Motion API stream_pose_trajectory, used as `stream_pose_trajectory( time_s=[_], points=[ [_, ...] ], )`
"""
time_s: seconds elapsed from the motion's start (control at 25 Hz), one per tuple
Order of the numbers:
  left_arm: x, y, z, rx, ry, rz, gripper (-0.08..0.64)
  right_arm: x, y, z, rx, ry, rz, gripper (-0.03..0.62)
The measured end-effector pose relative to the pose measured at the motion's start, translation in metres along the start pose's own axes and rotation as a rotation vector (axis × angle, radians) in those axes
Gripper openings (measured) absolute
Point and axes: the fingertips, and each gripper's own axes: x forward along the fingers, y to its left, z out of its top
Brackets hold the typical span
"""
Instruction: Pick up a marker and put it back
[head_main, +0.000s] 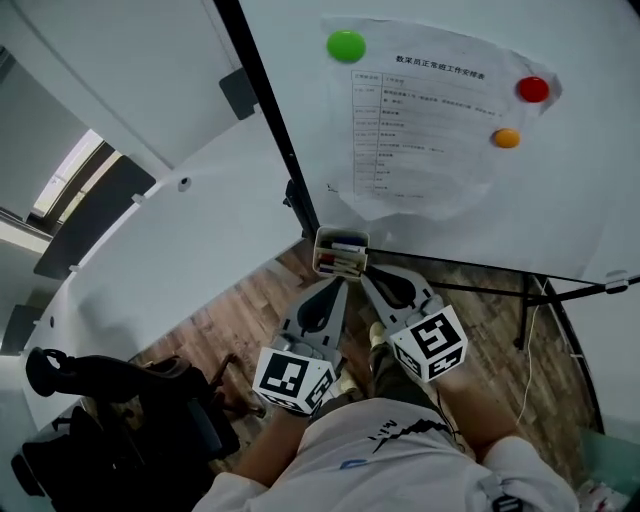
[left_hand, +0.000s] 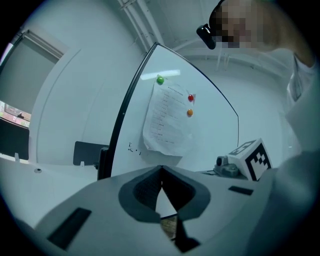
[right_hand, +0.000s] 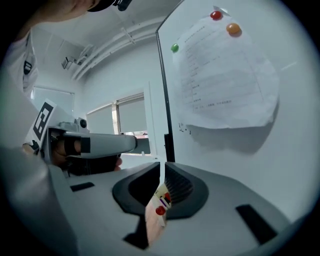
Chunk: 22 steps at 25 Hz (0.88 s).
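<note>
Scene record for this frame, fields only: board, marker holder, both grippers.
board: whiteboard, printed sheet under green magnet, red magnet, orange magnet
holder: small box at the board's lower edge, markers inside
left gripper: fingers shut, empty, pointing at the box
right gripper: fingers shut, empty, beside the left one
task state: no marker picked up

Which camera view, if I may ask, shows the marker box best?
The head view: the marker box shows whole from above, markers lying inside. The left gripper view gives only a sliver of the box between its jaws; the right gripper view, a strip of the box with red caps.
</note>
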Motion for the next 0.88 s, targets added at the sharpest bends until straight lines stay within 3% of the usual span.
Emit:
stream_pose_trajectory(
  time_s=[0.52,0.88],
  points=[
    [-0.036,-0.032,0.041,0.014,-0.064,-0.090,0.011,-0.047,0.039,0.058,-0.005,-0.131,-0.015,0.021],
    [-0.060,-0.041,0.051,0.021,-0.084,-0.113,0.011,-0.060,0.058,0.072,-0.018,-0.156,-0.030,0.014]
  ],
)
